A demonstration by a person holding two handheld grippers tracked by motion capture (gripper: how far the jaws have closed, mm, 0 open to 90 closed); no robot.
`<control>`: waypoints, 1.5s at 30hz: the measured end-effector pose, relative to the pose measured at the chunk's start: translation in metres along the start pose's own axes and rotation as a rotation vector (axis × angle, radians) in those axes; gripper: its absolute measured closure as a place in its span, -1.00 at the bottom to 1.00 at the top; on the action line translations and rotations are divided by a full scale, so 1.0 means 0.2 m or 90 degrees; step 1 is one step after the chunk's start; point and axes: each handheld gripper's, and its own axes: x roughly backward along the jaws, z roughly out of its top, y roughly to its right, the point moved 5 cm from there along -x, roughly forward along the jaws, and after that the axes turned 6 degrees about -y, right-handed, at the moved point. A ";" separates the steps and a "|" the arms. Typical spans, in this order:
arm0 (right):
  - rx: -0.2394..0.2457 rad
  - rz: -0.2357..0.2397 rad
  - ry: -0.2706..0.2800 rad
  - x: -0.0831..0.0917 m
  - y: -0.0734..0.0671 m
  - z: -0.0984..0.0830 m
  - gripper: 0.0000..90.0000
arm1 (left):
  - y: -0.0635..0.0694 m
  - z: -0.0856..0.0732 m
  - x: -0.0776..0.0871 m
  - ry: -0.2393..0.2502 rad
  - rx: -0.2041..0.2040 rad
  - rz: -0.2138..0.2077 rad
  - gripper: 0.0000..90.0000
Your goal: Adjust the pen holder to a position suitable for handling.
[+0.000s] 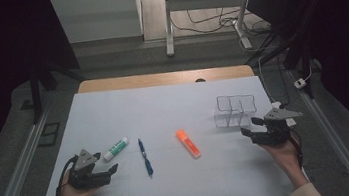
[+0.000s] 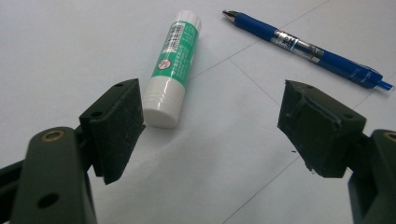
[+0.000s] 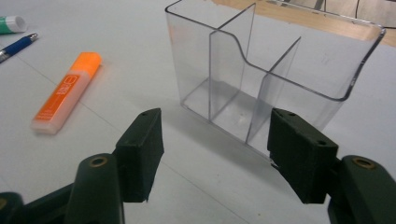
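Two hands come in at the near edge of the bench (image 1: 173, 189), each holding a gripper; the left gripper (image 1: 112, 171) rests low on the white sheet with its jaws spread wide and nothing between them; the right gripper (image 1: 248, 132) likewise stands released, jaws well apart and empty. Just beyond the left gripper lies a glue stick (image 1: 116, 149), green-labelled with a white cap, its capped end near the left jaw in the left gripper view (image 2: 170, 70) though not touching it; a blue pen (image 1: 145, 157) lies to its right, near the glue stick but apart from it, also showing in the left gripper view (image 2: 303, 46). An orange highlighter (image 1: 188, 143) lies flat near the middle of the bench, between the pen and the right gripper; it appears in the right gripper view (image 3: 67, 91). Farther back, just beyond the right gripper, a clear plastic organizer (image 1: 234, 110) stands upright, split by inner walls into compartments, all empty (image 3: 266, 74); past the bench's wooden far edge, a floor with cables (image 1: 213, 20).
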 end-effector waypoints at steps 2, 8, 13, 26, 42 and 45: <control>-0.001 -0.005 -0.002 0.00 0.01 0.00 -0.15 | 0.00 0.00 0.00 -0.002 0.000 0.000 -0.50; -0.007 -0.018 -0.007 0.00 0.03 0.00 -0.02 | 0.00 -0.01 -0.01 -0.008 -0.001 -0.003 -0.50; -0.011 -0.041 -0.014 0.01 0.05 -0.01 0.16 | 0.00 -0.01 -0.01 -0.013 -0.002 -0.005 -0.51; -0.063 -0.110 -0.032 0.01 0.23 -0.04 0.98 | 0.01 -0.01 -0.02 -0.021 -0.005 -0.004 -0.51; -0.106 -0.136 -0.040 -0.08 0.40 -0.03 0.99 | 0.00 -0.02 -0.03 -0.028 -0.003 -0.003 -0.51; -0.107 -0.133 -0.043 -0.10 0.40 -0.04 0.99 | 0.00 -0.02 -0.03 -0.027 -0.003 -0.003 -0.50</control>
